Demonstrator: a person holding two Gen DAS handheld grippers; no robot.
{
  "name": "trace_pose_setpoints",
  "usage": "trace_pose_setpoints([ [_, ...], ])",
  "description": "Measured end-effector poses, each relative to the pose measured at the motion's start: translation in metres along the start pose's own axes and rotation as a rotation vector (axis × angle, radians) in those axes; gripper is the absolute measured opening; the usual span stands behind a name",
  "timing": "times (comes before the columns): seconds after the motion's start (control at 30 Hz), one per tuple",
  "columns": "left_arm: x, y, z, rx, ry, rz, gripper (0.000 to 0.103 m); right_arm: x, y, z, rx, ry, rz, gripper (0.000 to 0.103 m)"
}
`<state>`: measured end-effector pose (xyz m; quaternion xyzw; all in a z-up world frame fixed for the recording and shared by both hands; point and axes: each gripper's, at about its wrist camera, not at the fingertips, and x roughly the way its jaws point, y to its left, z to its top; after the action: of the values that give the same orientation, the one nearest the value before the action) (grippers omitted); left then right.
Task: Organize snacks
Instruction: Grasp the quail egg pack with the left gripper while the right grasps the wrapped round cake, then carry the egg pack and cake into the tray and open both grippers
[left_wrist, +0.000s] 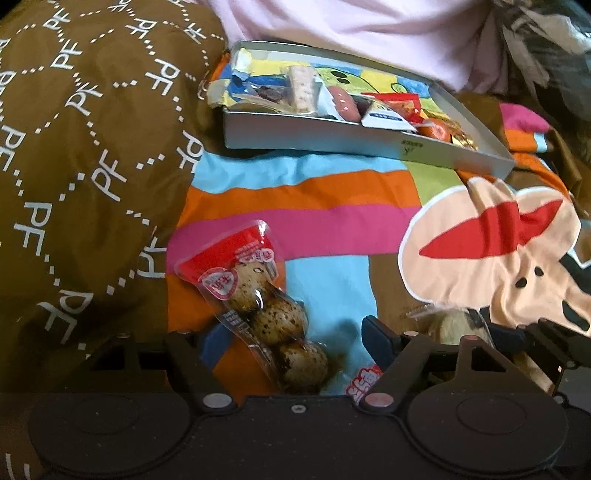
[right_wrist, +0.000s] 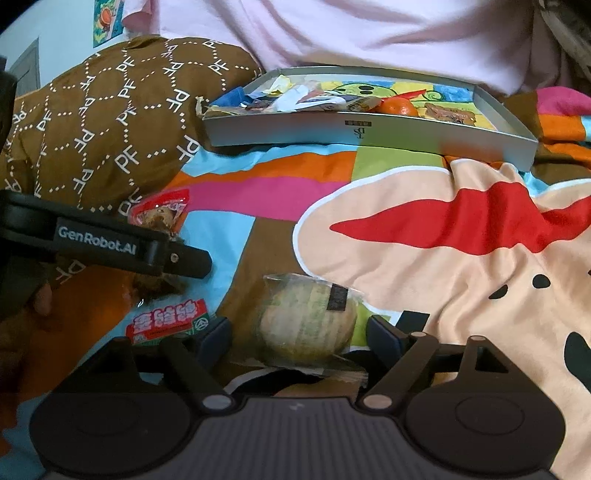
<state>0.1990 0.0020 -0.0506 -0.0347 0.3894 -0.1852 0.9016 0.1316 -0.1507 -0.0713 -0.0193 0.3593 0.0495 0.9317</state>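
Colourful striped bedding (left_wrist: 314, 192) is lying under everything. Near the left tool (left_wrist: 295, 341), a clear packet of speckled eggs (left_wrist: 273, 314) with a red top is lying between its parted fingers, and the pads are not pressing on it. Right of it, the right tool (right_wrist: 299, 332) is standing wide around a round cake in a clear wrapper (right_wrist: 308, 325), which is resting on the bedding, with gaps showing on both sides. A small red packet with white lettering (right_wrist: 168, 319) is lying just left of that cake. Farther off, a shallow grey box (right_wrist: 369, 129) is sitting on the bedding, holding mixed snacks. A brown cushion (left_wrist: 85, 147) is lying to its left.
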Motion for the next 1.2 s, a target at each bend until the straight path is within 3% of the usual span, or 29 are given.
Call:
trace_pose_setpoints([
  [0.33,-0.005,0.007,-0.003,-0.066,-0.027,-0.025,0.051,-0.003,0.014,-0.005,-0.045,-0.033,-0.001,0.061],
  [0.37,-0.005,0.008,-0.003,-0.071,-0.028,-0.034,0.050,-0.003,0.013,-0.005,-0.043,-0.034,0.005,0.055],
  [0.67,-0.009,0.004,-0.006,-0.067,-0.031,-0.133,0.038,-0.003,0.013,-0.006,-0.040,-0.036,0.009,0.054],
  [0.7,-0.010,0.003,-0.007,-0.059,-0.031,-0.141,0.025,-0.003,0.013,-0.006,-0.040,-0.036,0.009,0.054],
  [0.87,-0.009,-0.007,-0.010,0.005,-0.023,-0.135,0.026,-0.002,0.014,-0.007,-0.044,-0.035,0.006,0.054],
  [1.2,0.000,-0.007,-0.010,0.011,0.032,-0.162,0.031,-0.001,0.014,-0.007,-0.050,-0.028,0.008,0.056],
])
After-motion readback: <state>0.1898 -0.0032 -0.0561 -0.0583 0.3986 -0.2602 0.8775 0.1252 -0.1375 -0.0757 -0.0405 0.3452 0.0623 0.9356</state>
